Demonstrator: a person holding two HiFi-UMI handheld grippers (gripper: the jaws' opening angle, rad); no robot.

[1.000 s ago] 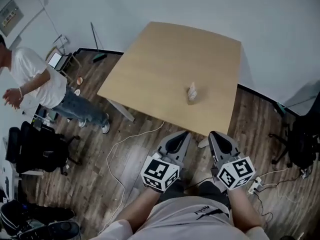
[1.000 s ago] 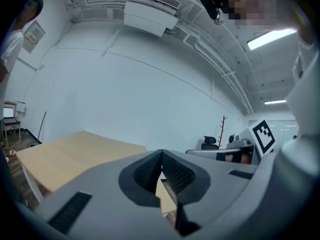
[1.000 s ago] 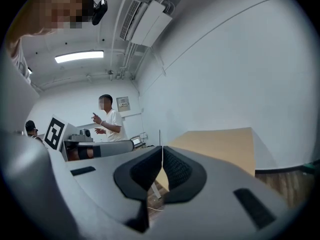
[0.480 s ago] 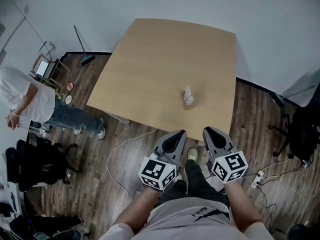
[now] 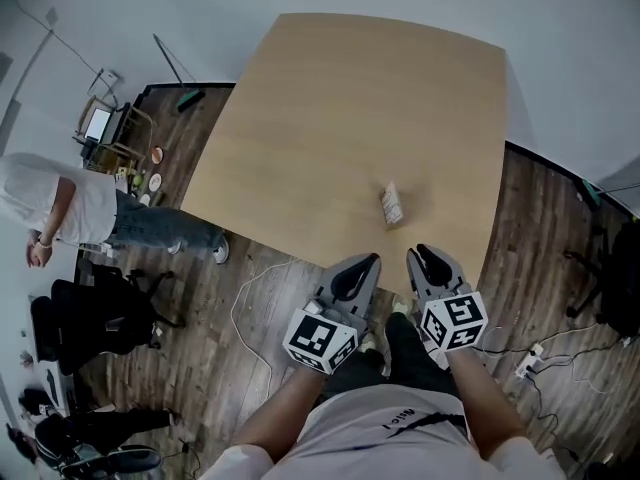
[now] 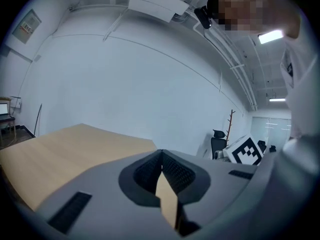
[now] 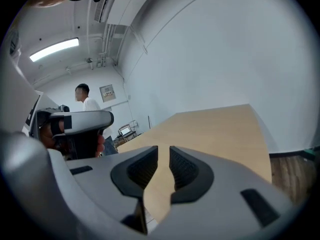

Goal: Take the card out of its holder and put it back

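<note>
1 card holder [image 5: 391,205] lies ahead of left gripper [image 5: 368,261] and right gripper [image 5: 420,254].

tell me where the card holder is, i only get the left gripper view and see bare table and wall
Observer: In the head view the card holder sits on the table close to its near edge, just ahead of the right gripper.
Operator: is the right gripper open
Observer: Its jaws stand slightly apart in the right gripper view, with nothing between them.
Operator: anyone close by
Observer: A person in a white shirt stands on the floor off the table's left side, well away from the holder.
</note>
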